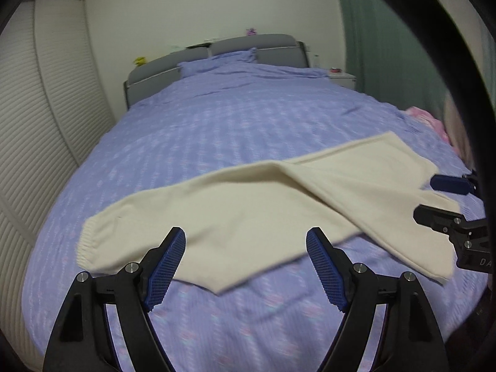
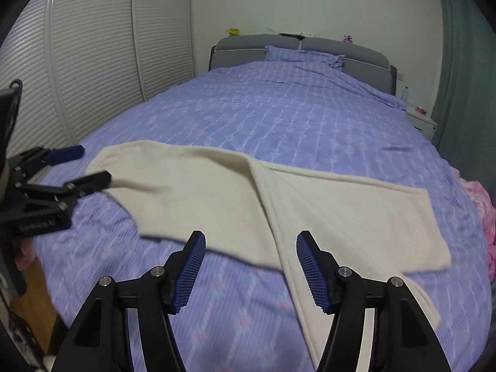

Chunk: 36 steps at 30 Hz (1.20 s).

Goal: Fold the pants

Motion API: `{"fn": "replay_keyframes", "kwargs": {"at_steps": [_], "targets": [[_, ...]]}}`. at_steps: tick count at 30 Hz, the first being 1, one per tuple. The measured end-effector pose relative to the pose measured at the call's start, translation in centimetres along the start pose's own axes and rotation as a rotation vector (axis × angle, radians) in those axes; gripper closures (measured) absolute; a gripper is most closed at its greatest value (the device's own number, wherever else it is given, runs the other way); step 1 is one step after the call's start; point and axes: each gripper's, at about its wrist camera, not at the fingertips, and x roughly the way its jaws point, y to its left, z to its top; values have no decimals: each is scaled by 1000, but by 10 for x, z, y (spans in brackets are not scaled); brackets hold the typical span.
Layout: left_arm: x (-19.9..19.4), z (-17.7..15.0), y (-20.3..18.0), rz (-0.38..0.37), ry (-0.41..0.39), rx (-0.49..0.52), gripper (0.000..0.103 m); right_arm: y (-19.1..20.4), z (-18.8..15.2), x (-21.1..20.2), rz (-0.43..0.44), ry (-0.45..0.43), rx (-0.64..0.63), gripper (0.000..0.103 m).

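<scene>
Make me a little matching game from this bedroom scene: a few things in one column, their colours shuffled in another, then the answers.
Things:
1. pants
2. bedspread
3. headboard
4. curtain

Colours:
A. grey
B. green
C. cream
D. lilac with a small pattern

Pairs: 1-C, 2-D, 3-A, 4-B.

The pants lie spread across the near end of the bed, with both hand-held grippers, left and right, open and holding nothing.
</scene>
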Motion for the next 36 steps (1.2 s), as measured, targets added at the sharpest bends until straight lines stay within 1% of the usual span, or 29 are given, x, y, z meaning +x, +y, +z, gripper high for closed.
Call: {"fn": "replay_keyframes", "kwargs": {"at_steps": [2,3,6,8,10,13,18,22,24,30,33,36], "targets": [[-2,-7,-10,-18,3,-19,21,-6,-16,-15,-26,-2,-18,41],[-5,-12,-21,-33,6,-33,20,-10,-21,-20,-33,-2,-23,41],[-7,-31,-47,-54,22,-49,19,-20,-48,-31,-70,12,-28,41],[-5,-39,-59,-56,38,-51,19,-26,-60,-33,-95,25,-32,41],[-3,-49,-71,-71,58,-57,19,-33,-77,-35,-106,47,-37,41],[6,-59,-87,-116,104,-83,19,-40,-99,-34,-119,85,-31,41],[22,-74,-109,-110,161,-34,19,-52,-128,-17,-158,163,-31,41],[36,-83,-127,-122,207,-17,19,-58,-139,-3,-146,209,-36,41],[40,-87,-130,-122,225,-6,19,-57,-141,3,-150,224,-51,41],[48,-97,-143,-131,256,20,19,-54,-150,26,-157,297,-105,41],[50,-100,-147,-137,269,32,19,-55,-156,38,-187,335,-130,41],[52,-103,-150,-139,279,45,19,-59,-162,46,-226,359,-124,41]]}}
